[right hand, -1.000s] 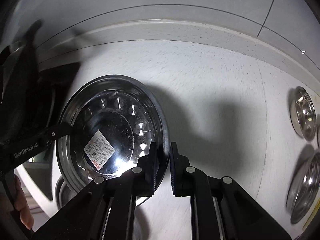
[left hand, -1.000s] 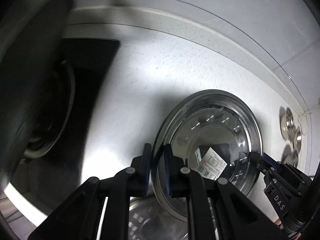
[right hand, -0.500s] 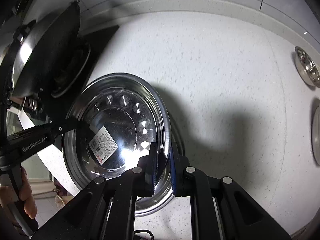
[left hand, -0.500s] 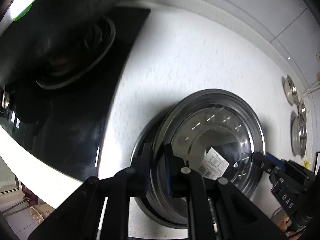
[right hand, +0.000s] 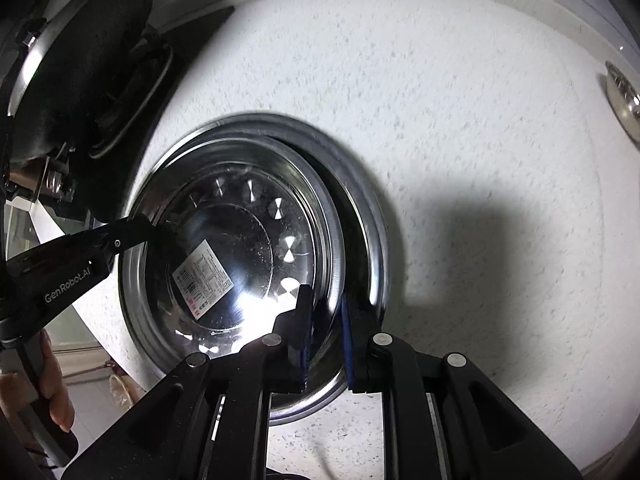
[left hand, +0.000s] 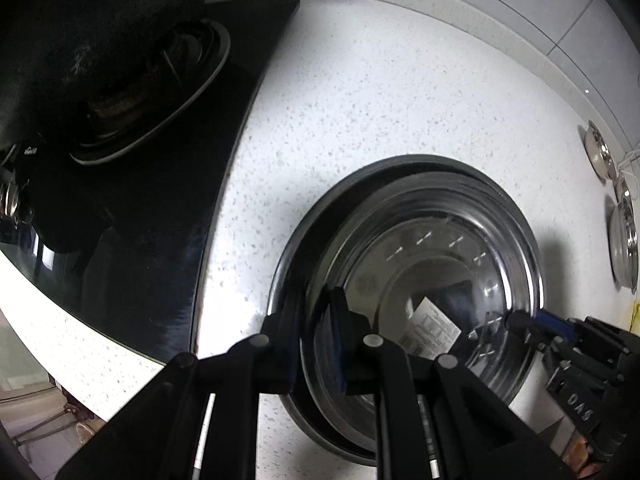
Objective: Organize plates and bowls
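Two nested steel vessels head this entry, listed after their support. White speckled stone countertop [left hand: 380,92]: bears everything below. Black glass gas hob [left hand: 132,208]: set into the counter's left part, with a dark wok [left hand: 60,32] above its burner. Large round stainless-steel basin [left hand: 316,220]: rests on the counter beside the hob, its rim showing around the upper vessel. Shiny stainless-steel bowl with a white printed label inside [left hand: 432,264]: sits tilted within the basin, gripped on opposite rims. Left gripper [left hand: 318,344]: jaws pinching the bowl's near-left rim. Right gripper [right hand: 326,340]: jaws pinching the bowl's right rim, blue pads on either side of the wall. Small steel dishes [left hand: 622,236]: lying well apart at the counter's far right edge.
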`<state>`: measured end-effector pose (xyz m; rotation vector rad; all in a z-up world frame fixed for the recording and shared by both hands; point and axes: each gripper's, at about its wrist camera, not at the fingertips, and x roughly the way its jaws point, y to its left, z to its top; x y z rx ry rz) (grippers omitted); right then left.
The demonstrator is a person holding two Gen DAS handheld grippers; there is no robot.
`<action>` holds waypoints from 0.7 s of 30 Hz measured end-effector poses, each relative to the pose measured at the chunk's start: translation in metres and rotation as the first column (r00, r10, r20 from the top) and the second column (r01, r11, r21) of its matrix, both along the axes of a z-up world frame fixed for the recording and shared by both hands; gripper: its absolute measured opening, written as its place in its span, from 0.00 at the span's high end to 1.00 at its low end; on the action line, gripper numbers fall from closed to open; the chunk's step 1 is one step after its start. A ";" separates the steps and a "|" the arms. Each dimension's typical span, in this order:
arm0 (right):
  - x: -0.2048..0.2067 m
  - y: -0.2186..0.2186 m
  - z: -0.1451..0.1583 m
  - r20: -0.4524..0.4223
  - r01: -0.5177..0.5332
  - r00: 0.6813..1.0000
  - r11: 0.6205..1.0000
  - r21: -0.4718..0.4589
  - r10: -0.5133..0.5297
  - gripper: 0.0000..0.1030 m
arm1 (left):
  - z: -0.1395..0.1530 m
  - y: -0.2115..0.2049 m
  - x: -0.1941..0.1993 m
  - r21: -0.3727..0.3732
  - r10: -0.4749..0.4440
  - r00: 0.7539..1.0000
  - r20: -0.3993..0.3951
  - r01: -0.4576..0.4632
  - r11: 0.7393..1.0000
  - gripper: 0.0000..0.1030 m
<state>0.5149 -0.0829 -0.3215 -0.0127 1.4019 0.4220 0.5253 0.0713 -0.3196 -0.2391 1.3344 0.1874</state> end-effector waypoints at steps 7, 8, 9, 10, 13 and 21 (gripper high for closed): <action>0.007 -0.022 0.015 -0.025 0.040 0.999 0.992 0.117 -0.037 0.76 | 0.012 0.005 -0.006 -0.048 0.043 0.999 -0.008 -0.043 0.998 0.86; 0.007 -0.030 0.021 -0.016 0.051 0.999 0.990 0.130 -0.050 0.67 | 0.021 0.003 -0.003 -0.068 0.042 0.999 0.005 -0.041 0.997 0.86; 0.008 -0.042 0.029 0.002 0.068 0.998 0.987 0.143 -0.069 0.56 | 0.031 -0.002 0.003 -0.089 0.032 0.999 0.018 -0.030 0.996 0.86; 0.006 -0.055 0.036 0.020 0.083 0.996 0.985 0.154 -0.087 0.53 | 0.040 -0.008 0.006 -0.101 0.015 0.999 0.029 -0.012 0.995 0.86; 0.007 -0.102 0.056 0.068 0.159 0.982 0.970 0.183 -0.174 0.53 | 0.069 -0.043 0.033 -0.166 -0.070 0.995 0.071 0.081 0.983 0.86; -0.013 -0.323 0.096 0.172 0.557 0.786 0.801 0.220 -0.594 0.35 | 0.101 -0.224 0.115 -0.384 -0.421 0.900 0.110 0.429 0.818 0.69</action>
